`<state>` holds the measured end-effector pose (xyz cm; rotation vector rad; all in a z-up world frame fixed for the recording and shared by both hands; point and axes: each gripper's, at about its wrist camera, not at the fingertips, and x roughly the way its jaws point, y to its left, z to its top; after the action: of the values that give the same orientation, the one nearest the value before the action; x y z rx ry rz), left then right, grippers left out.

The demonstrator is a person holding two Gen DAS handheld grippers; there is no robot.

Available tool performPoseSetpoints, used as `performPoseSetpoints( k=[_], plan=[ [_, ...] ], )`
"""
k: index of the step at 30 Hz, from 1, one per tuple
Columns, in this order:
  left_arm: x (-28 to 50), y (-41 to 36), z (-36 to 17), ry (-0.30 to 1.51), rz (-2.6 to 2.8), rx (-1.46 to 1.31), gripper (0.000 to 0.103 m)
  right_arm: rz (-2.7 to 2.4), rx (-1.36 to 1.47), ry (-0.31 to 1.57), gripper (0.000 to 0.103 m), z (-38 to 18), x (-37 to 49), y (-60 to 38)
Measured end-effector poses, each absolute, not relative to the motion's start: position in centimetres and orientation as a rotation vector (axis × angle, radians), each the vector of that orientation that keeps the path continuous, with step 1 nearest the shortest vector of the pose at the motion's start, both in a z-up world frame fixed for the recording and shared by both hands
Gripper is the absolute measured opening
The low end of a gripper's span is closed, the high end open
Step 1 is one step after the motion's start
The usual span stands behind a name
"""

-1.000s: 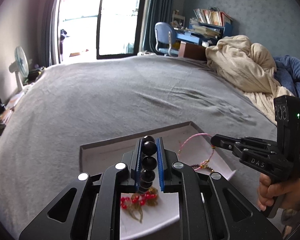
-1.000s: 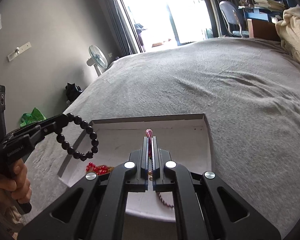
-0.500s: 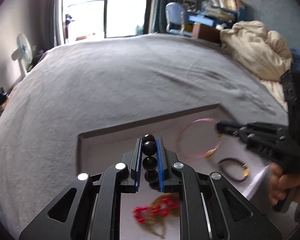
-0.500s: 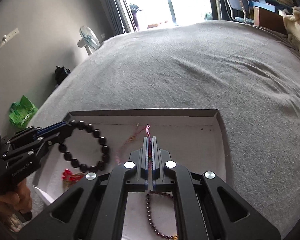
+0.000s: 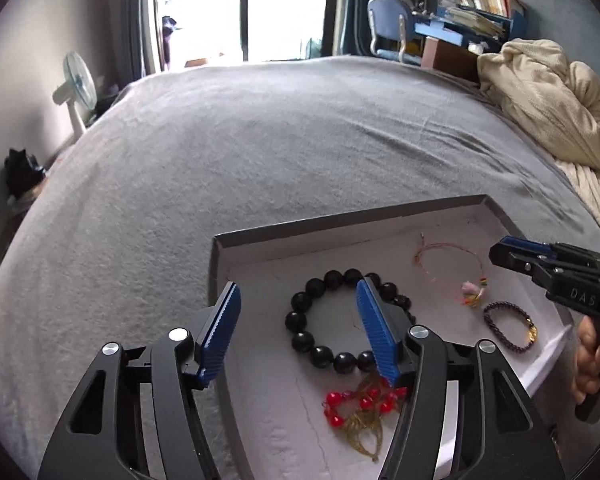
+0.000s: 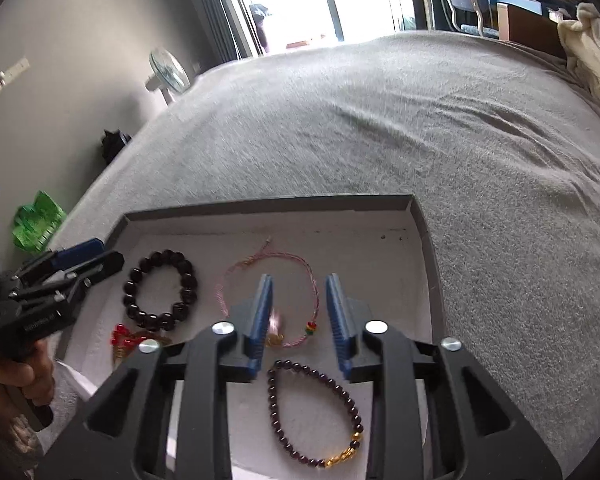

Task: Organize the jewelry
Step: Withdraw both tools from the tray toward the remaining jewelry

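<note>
left wrist view: our left gripper (image 5: 298, 326) had just been opening, black bead bracelet (image 5: 346, 318) freed; right gripper (image 6: 299, 312) likewise released the pink cord bracelet (image 6: 270, 280); we should withdraw straight up without snagging.

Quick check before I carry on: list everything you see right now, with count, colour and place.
tray: 1, grey rim, white floor, on the bed
black bead bracelet: 1, tray's left
pink cord bracelet: 1, tray's middle
purple bead bracelet: 1, gold beads, near edge
red bead ornament: 1, red and gold, near left corner
bed cover: 1, grey
blanket: 1, cream, far right
fan: 1, white, by wall
chair: 1, blue
left gripper: just opened, nothing gripped
right gripper: just opened, nothing gripped
hand: holds left gripper
</note>
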<state>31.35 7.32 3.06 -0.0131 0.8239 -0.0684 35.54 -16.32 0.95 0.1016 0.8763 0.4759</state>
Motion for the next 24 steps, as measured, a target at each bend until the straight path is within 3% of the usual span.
performPoseSetpoints(
  k=[3, 7, 11, 16, 24],
  plan=[
    [30.3, 7.2, 3.7, 0.802, -0.069, -0.007, 0.068, 0.479, 0.104, 0.853, 0.033, 1.7, 34.6, -16.8],
    [28.6, 7.1, 4.9, 0.760, -0.058, -0.013, 0.079, 0.480, 0.120, 0.818, 0.049, 2.7, 33.1, -17.6],
    [26.8, 6.6, 5.8, 0.735, -0.046, -0.002, 0.087, 0.478, 0.135, 0.792, 0.058, 3.5, 31.5, -18.6],
    [24.4, 6.1, 6.2, 0.714, -0.052, -0.004, 0.091, 0.471, 0.133, 0.751, 0.076, 4.3, 29.3, -19.5],
    [21.0, 5.2, 5.7, 0.706, -0.061, -0.033, 0.094, 0.475, 0.123, 0.704, 0.093, 4.6, 25.4, -20.8]
  ],
)
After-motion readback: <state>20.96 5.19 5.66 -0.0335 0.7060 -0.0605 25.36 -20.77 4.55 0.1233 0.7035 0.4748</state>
